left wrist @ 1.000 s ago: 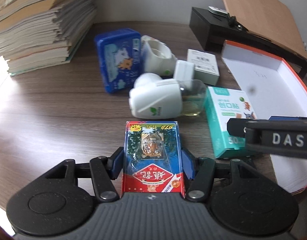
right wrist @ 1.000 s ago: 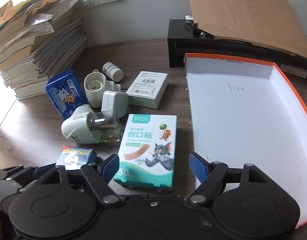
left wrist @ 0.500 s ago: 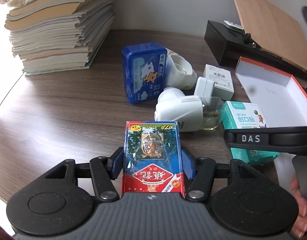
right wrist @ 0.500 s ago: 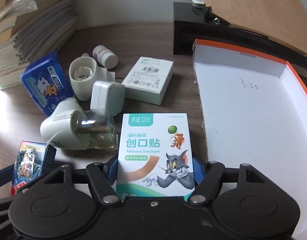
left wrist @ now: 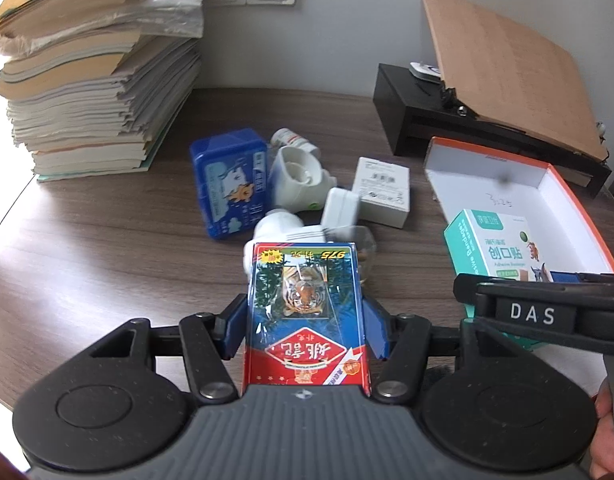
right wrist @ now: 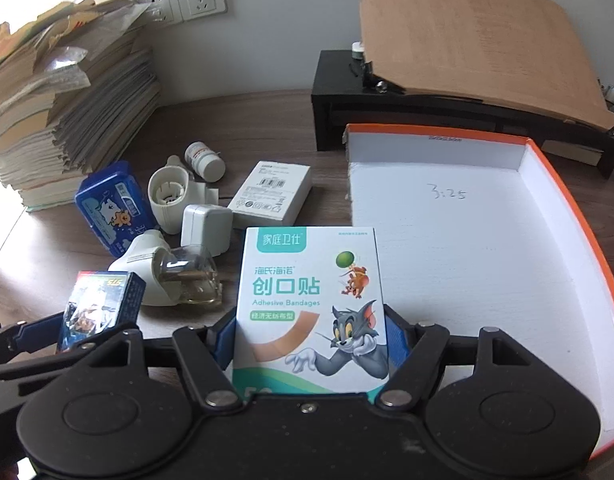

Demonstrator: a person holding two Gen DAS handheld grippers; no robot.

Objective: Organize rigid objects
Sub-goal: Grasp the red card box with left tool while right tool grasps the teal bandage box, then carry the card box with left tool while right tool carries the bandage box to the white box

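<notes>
Two boxes are shown held clear of the desk, one in each hand-held gripper. The left gripper is closed narrowly on the playing-card box, whose long axis runs straight ahead along the fingers, its far end projecting beyond the blue pads. The right gripper is set wide, its pads pressed against both flanks of the adhesive bandage box, which likewise lies lengthwise along the fingers with its printed face up. The orange-rimmed tray, judged to be the collecting place, is seen ahead and to the right of the right gripper, its near-left corner just beside the bandage box; from the left gripper it lies further off to the right, beyond the right gripper's body. The right hand is therefore the nearer, and a short carry forward and to the right is judged sufficient to bring the box over the white floor of the tray. The remaining items, among them the blue tin, the white plug-in vaporiser and the flat white carton, are left ahead and to the left.
</notes>
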